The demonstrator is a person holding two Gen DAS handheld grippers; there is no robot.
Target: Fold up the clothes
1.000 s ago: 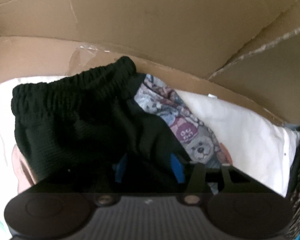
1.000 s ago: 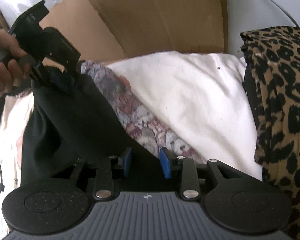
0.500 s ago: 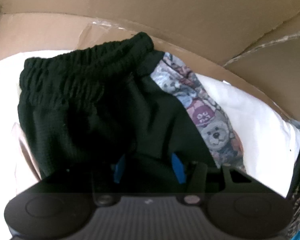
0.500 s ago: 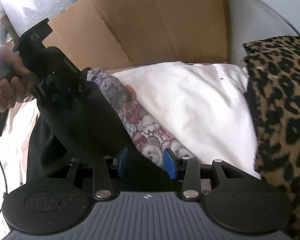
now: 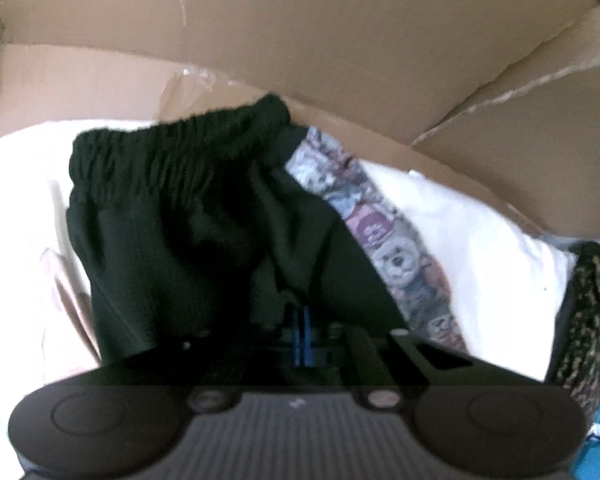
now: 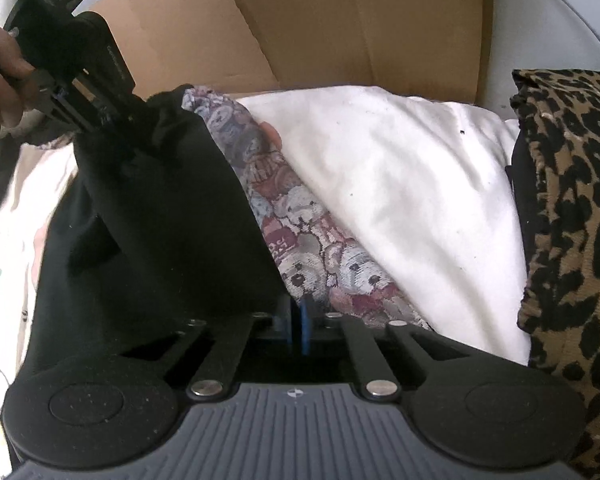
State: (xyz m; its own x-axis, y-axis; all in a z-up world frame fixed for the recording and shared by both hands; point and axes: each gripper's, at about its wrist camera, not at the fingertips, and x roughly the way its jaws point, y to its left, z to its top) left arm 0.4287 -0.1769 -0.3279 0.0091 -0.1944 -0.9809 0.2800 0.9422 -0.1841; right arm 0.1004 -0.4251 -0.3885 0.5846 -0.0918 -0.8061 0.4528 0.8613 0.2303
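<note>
A pair of black shorts [image 5: 188, 216] with a gathered elastic waistband lies over a teddy-bear print cloth [image 5: 392, 256] and a white pillow [image 5: 476, 248]. My left gripper [image 5: 301, 322] is shut on a bunched fold of the black shorts near their lower edge. In the right wrist view the black shorts [image 6: 160, 216] stretch between both tools. My right gripper [image 6: 298, 320] is shut on their near edge, beside the teddy-bear print cloth [image 6: 312, 232]. The left gripper [image 6: 112, 118] shows at upper left, held by a hand [image 6: 0, 76], pinching the far corner.
A brown cardboard box wall [image 5: 340, 48] rises behind the clothes, also seen as cardboard [image 6: 360, 24] in the right wrist view. A leopard-print cushion [image 6: 572, 216] lies at the right, against the white pillow [image 6: 400, 184]. Pale printed fabric [image 6: 4, 248] covers the left side.
Both grippers went from open to shut on the black shorts. The shorts' fabric has bunched up at the left fingers and is now drawn taut between the two tools.
</note>
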